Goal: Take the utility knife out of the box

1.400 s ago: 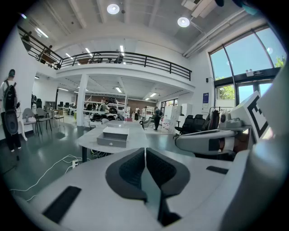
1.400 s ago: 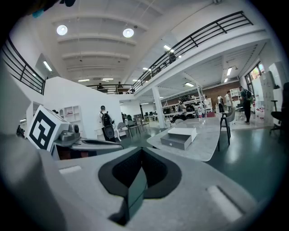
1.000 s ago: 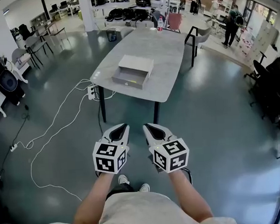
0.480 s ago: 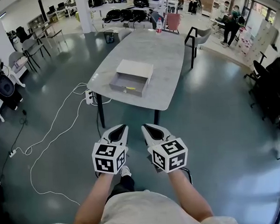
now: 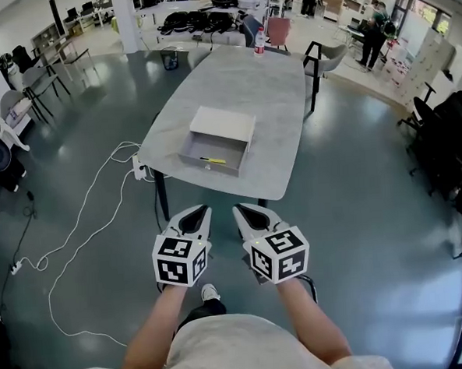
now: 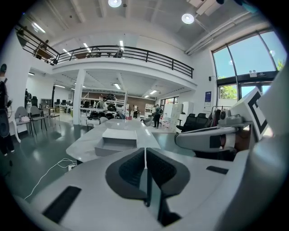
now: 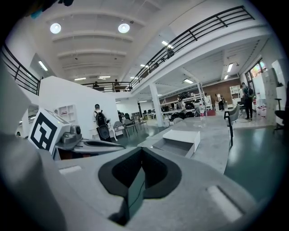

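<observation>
I'm looking down at a wide grey-green floor (image 5: 357,211), with a white cable (image 5: 77,228) trailing across it to my left. The grey counter (image 5: 240,86) is standing ahead of me, well apart from both claws.

The box (image 5: 216,138) is sitting on the counter's near half. It's a white shell with a grey tray pulled out toward me. Both gripper views are picking it up across the counter top: left gripper view (image 6: 118,137), right gripper view (image 7: 180,140).

The left claw (image 5: 195,215) and right claw (image 5: 244,212) are hanging side by side over the floor, just short of the counter's near edge. Both are pointing at the counter and touching nothing.

- Left claw (image 6: 145,153): jaws pressing together, pads meeting along one line, gripping nothing.
- Right claw (image 7: 141,155): same, fully closed and empty.

A bottle (image 5: 259,39) is standing at the counter's far end.

The utility knife (image 5: 212,160) is showing as a thin yellow strip lying flat in the open tray, toward the tray's near wall. It's too small for me to make out any detail.
</observation>
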Demonstrator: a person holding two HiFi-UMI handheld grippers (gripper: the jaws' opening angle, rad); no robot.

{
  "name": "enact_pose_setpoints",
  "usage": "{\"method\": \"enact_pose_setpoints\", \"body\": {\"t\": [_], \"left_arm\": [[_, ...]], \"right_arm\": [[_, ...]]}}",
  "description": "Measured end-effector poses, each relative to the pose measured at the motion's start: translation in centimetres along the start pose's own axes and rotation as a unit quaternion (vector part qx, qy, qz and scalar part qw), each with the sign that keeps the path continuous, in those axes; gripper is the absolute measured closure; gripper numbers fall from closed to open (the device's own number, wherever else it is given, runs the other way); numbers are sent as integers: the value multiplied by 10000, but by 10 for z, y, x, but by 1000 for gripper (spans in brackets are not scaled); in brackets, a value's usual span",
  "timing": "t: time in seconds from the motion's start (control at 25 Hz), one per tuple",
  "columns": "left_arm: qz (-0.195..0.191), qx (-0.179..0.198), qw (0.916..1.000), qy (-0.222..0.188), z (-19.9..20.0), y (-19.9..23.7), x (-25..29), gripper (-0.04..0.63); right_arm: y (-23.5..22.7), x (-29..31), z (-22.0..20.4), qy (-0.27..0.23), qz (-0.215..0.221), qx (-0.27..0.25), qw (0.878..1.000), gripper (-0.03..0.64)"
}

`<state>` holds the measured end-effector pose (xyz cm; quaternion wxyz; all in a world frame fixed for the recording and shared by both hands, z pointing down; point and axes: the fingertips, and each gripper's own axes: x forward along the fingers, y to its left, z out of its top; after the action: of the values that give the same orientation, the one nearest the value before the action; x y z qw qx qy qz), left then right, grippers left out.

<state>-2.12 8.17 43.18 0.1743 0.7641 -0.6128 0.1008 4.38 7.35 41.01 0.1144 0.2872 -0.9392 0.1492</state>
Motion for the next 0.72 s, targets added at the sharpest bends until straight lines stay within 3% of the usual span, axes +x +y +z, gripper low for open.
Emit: {"method": "enact_pose_setpoints", "body": {"t": [0.72], "left_arm": [[-477,-31,9987,179,26,103,64,575]], "right_arm": [[-20,119,33,188,-416,60,9989,612]]}}
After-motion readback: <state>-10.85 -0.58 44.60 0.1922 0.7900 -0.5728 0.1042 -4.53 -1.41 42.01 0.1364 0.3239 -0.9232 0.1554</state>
